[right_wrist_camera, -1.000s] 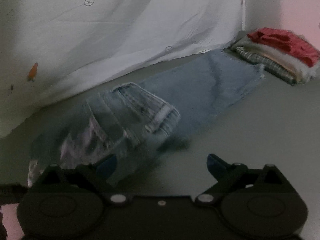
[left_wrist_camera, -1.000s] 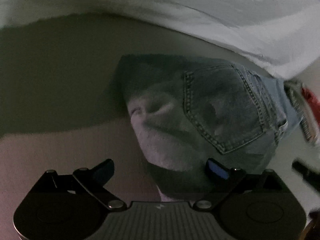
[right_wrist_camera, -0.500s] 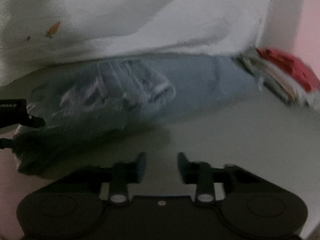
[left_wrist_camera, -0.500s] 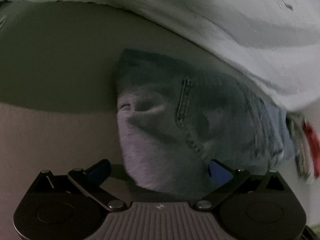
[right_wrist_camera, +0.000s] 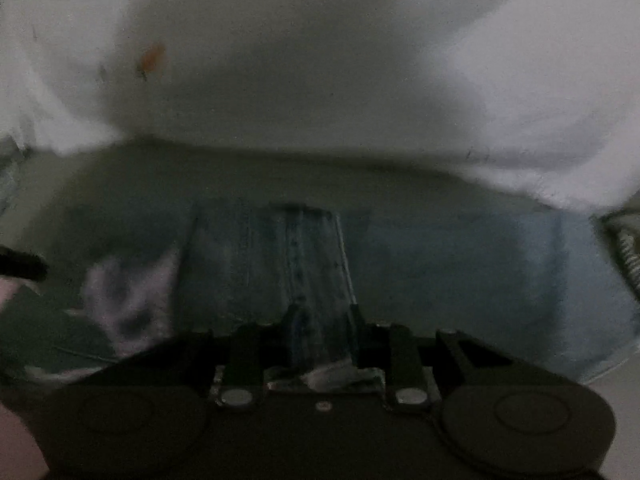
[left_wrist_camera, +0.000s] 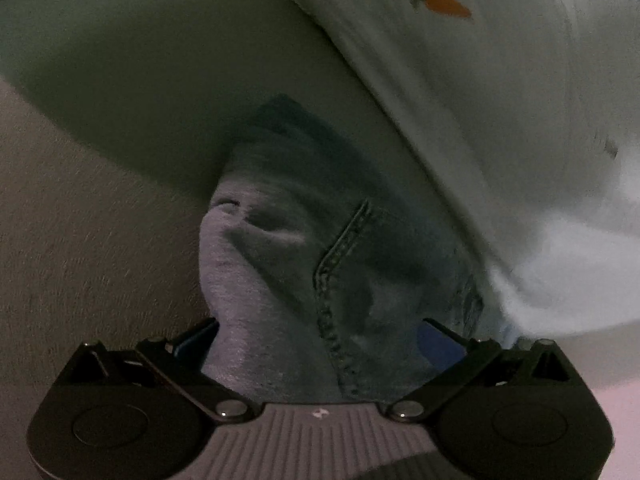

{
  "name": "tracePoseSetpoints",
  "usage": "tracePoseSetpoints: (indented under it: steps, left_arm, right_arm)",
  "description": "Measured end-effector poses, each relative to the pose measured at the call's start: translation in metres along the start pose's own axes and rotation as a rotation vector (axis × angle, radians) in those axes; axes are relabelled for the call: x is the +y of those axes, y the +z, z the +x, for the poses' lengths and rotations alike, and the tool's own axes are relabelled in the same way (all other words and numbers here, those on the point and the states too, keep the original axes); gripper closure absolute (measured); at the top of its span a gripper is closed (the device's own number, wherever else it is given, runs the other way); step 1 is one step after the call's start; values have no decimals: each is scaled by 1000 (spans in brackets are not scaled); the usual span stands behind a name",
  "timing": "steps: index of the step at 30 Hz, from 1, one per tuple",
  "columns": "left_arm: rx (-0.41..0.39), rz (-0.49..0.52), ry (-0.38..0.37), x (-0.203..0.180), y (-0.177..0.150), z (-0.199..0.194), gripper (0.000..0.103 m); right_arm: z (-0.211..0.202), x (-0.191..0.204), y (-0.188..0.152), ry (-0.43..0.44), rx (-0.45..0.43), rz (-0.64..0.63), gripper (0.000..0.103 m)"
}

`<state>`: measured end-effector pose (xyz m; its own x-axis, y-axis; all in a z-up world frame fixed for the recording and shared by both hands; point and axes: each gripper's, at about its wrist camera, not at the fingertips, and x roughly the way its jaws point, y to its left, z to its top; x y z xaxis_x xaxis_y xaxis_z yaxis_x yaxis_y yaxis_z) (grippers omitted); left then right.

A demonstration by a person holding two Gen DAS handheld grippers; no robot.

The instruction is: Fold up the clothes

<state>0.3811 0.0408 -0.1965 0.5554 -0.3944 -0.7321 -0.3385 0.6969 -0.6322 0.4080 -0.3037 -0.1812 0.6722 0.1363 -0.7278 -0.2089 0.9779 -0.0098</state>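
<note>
Denim garment, light blue, bunched and partly turned over on the counter. Left-wrist view: pale fuzzy inner face of the cloth on one side, darker outer denim on the other, with a heavy double-stitched seam running down the middle toward the camera. Cloth creased into soft folds near its far end.

Left tool: jaws stand wide, blue pads at either side, a thick wad of the denim filling the gap between them. Whether the pads actually press on it cannot be told from this view.

Right tool: jaws have just been closing and now stand narrow, pinched on a stitched fold of the denim that rises as a ridged band straight out from between the fingers. The rest of the garment spreads flat to the right, smoother and paler. View blurred.

Counter is plain, matte, grey-green. Behind the garment hangs or lies a white sheet, soft and rumpled, printed with a small orange carrot; its lower edge meets the counter close to the denim. At the far right edge of the right-wrist view, a sliver of striped fabric, too cropped to identify. No containers visible.
</note>
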Motion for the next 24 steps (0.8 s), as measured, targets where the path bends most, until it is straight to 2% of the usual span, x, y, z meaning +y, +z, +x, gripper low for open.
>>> tracePoseSetpoints:
  steps: [3, 5, 6, 9, 10, 11, 12, 16, 18, 19, 20, 21, 23, 24]
  left_arm:
    - [32, 217, 68, -22, -9, 7, 2]
    - [14, 321, 105, -31, -19, 7, 19]
    - [-5, 343, 115, -33, -22, 5, 41]
    - [-42, 287, 105, -27, -17, -2, 67]
    - [-50, 247, 87, -28, -11, -7, 70]
    - [-58, 207, 69, -28, -5, -12, 72]
    - [-65, 209, 44, -33, -2, -18, 74]
    - [-110, 332, -74, -68, 9, -42, 76]
    - [-119, 370, -130, -89, 14, -49, 76]
    - [-123, 394, -151, -99, 16, -53, 76]
    - [-128, 420, -170, -111, 16, -55, 76]
    - [-127, 428, -188, -119, 15, -56, 76]
    - [-124, 431, -217, -136, 12, -54, 76]
    - [-122, 426, -228, -145, 11, -50, 76]
  right_arm:
    - [16, 0, -6, -8, -36, 36, 73]
    - [18, -3, -8, -2, -48, 82, 73]
    - [18, -5, -8, 5, -49, 92, 73]
    - [20, -12, -7, 48, -45, 65, 74]
    - [20, -16, -5, 61, -35, 71, 74]
    - [21, -19, -2, 70, -17, 81, 74]
    - [23, -21, 2, 75, 0, 90, 74]
    - [21, -25, 4, 97, 20, 107, 74]
    - [13, -27, 8, 84, 38, 116, 75]
    - [1, -28, 12, 70, 20, 125, 75]
    - [-16, -29, 14, 66, -26, 119, 72]
    - [-36, -26, 15, 69, -75, 81, 57]
    - [-75, -17, 15, 76, -169, -22, 38]
    - [-94, -13, 13, 95, -203, -70, 38]
